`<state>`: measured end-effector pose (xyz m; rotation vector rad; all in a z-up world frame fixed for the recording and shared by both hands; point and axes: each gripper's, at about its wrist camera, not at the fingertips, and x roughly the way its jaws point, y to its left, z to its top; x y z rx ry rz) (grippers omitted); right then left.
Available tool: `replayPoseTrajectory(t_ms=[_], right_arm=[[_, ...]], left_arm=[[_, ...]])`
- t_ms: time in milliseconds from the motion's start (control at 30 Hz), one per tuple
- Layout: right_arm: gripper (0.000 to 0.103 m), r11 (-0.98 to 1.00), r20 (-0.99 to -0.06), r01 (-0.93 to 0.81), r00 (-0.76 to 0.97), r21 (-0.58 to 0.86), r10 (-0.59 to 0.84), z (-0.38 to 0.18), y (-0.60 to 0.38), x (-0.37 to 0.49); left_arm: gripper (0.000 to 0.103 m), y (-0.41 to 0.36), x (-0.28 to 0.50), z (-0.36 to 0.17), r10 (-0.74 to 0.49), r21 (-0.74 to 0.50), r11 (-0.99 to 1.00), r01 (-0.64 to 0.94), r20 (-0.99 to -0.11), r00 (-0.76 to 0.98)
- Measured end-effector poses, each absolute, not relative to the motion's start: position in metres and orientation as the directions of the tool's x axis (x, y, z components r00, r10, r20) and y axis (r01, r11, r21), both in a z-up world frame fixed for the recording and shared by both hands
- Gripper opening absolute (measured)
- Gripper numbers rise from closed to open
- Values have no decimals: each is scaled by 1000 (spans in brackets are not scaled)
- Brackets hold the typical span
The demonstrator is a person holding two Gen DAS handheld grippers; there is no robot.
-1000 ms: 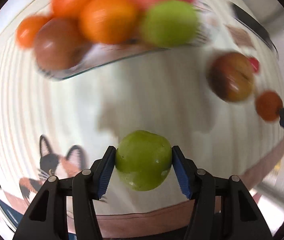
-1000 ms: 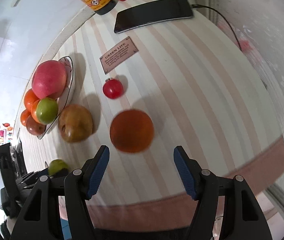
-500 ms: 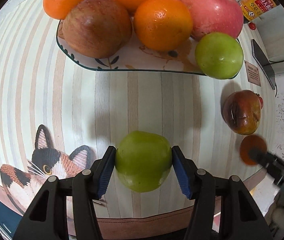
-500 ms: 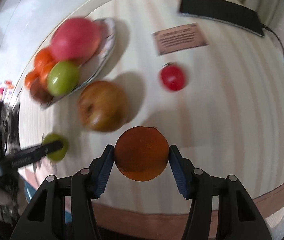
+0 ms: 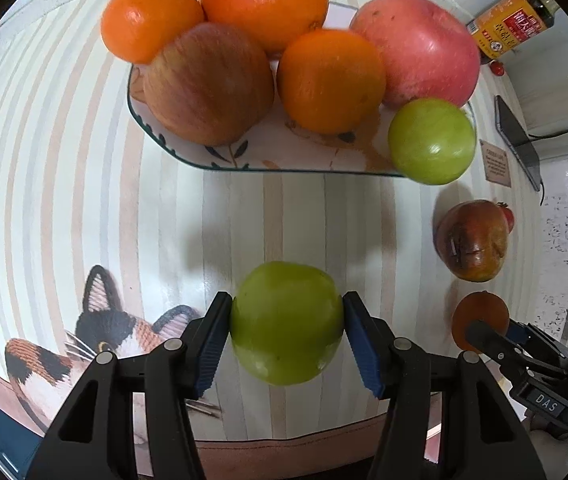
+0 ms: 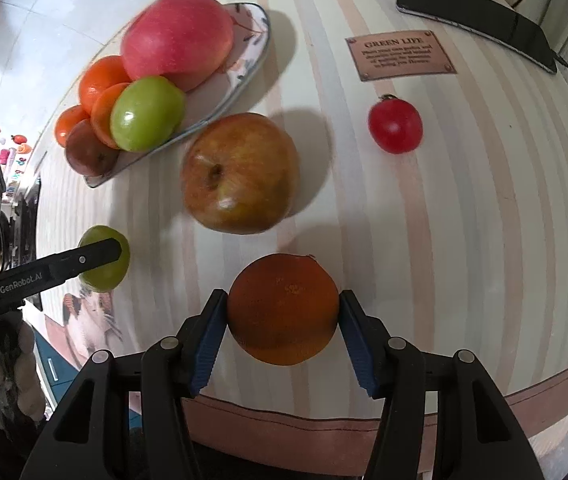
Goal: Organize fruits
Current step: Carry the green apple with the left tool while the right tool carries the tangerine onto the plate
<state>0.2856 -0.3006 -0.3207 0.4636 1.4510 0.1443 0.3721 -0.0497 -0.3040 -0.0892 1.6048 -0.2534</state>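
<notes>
Left gripper (image 5: 287, 338): fingers pinching green fruit (image 5: 287, 322) above striped surface (image 5: 83, 184)
Right gripper (image 6: 282, 330): fingers pinching orange (image 6: 282, 308) near surface edge
Apple (image 6: 239, 172): loose, just beyond orange
Tomato (image 6: 395, 128): right of apple, apart
Plate (image 5: 284, 156): farther back, piled with oranges, apples, green fruit

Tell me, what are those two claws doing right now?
Left claw shut on green apple. Right claw shut on orange. Plate crowded; brown apple loose beside it.
</notes>
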Motion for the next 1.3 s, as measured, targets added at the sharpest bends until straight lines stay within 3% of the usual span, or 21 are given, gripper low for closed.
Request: replayPoseTrajectory(t_ms=[500,900,1300], right_arm=[[59,843,-826,108,301,526,477,-237,-297,328],[59,819,-844,245,294,519,448,-299,-313,401],[59,804,-837,267,310,532,450,-314,-304,410]], left_arm=[[54,-51,392,-237,-319,-310,943,118,-946,59],[54,-76,457,-221,-303,-286,944,165,-949,92],[54,-102,533,-261,-228,-221,962,158,-973,29]])
